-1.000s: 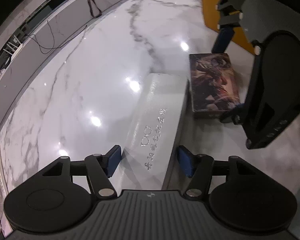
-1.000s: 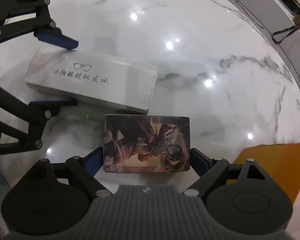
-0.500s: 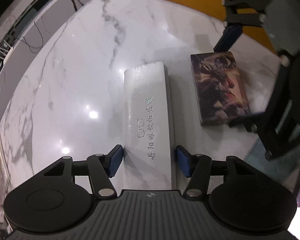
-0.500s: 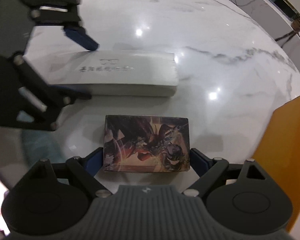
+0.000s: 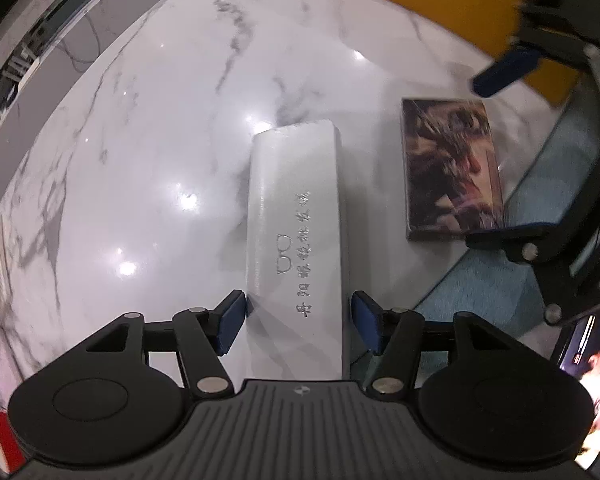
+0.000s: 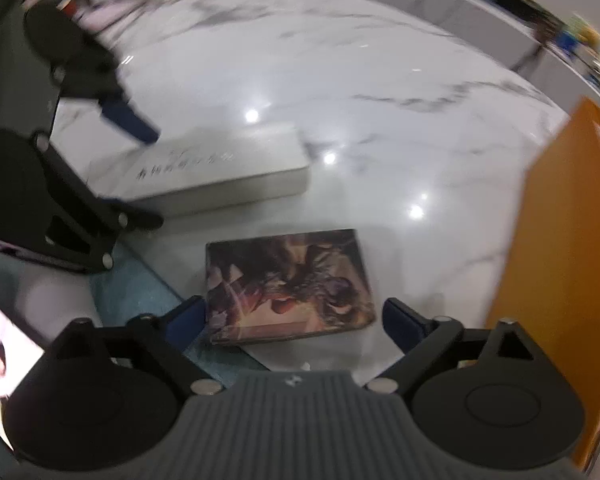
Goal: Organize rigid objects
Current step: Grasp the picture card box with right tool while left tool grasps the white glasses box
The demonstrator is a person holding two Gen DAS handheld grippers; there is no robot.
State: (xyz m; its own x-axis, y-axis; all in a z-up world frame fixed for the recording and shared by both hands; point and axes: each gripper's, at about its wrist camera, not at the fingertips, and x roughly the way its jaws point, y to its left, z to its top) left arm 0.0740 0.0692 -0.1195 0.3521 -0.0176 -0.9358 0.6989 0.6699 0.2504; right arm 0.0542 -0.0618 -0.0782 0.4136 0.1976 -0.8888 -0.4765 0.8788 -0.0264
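A long white box (image 5: 296, 208) with a glasses logo lies on the marble table (image 5: 160, 140). Its near end sits between the fingers of my left gripper (image 5: 298, 324). Those jaws are opening: the left pad is at the box's side and the right pad stands a little off it. To its right lies a dark picture-printed box (image 5: 452, 168). In the right wrist view that picture box (image 6: 288, 280) is between the fingers of my right gripper (image 6: 292, 320). These jaws are opening too, with a gap at the right pad. The white box (image 6: 220, 172) lies beyond, parallel to it.
The table's near edge runs close under both grippers, with blue-green floor (image 5: 480, 292) below. An orange panel (image 6: 560, 240) stands at the table's right side. A lit screen (image 5: 592, 360) shows at the lower corner. A ledge with cables (image 5: 80, 60) lies beyond the table.
Both boxes have slid and turned with the grippers toward the table's near edge and now lie parallel. The right gripper's jaws have widened off the picture box.
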